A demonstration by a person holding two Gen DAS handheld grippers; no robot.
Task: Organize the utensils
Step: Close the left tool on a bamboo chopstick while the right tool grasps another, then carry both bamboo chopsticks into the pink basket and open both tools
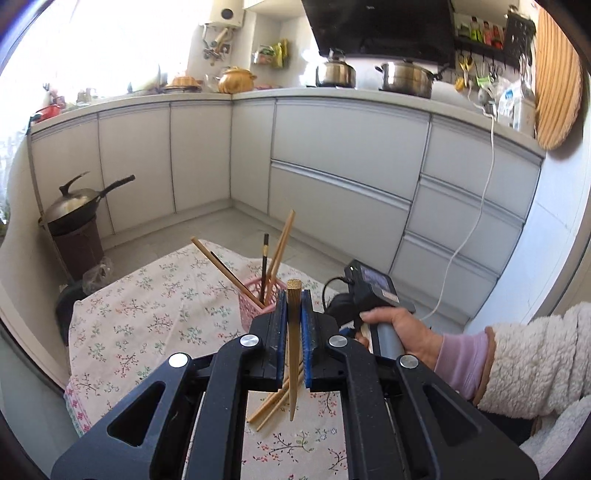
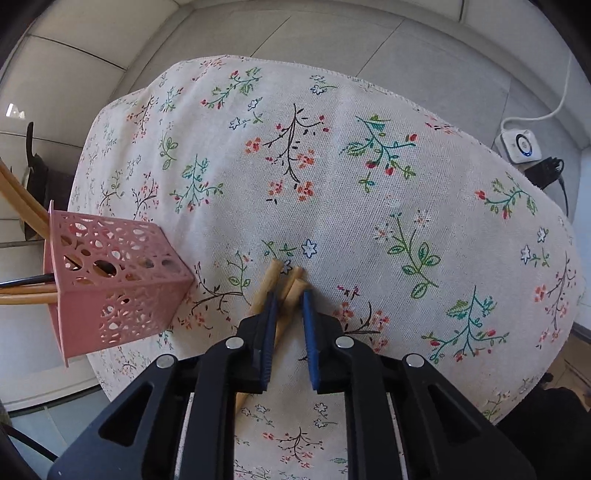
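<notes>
My left gripper [image 1: 294,295] is shut on a wooden chopstick [image 1: 293,332] and holds it upright above the floral tablecloth [image 1: 147,314], just right of the pink perforated holder [image 1: 255,306]. Several chopsticks [image 1: 277,247] stand in that holder. More wooden chopsticks [image 1: 273,406] lie on the cloth below. In the right wrist view, my right gripper [image 2: 290,295] is open, its jaws straddling the loose wooden chopsticks [image 2: 291,291] on the cloth. The pink holder [image 2: 110,288] stands to its left.
The table's edges fall off to a tiled floor [image 2: 332,33]. A power strip and plug [image 2: 524,147] lie on the floor at right. Kitchen cabinets [image 1: 332,155] line the back, and a wok on a stand [image 1: 74,210] is at left.
</notes>
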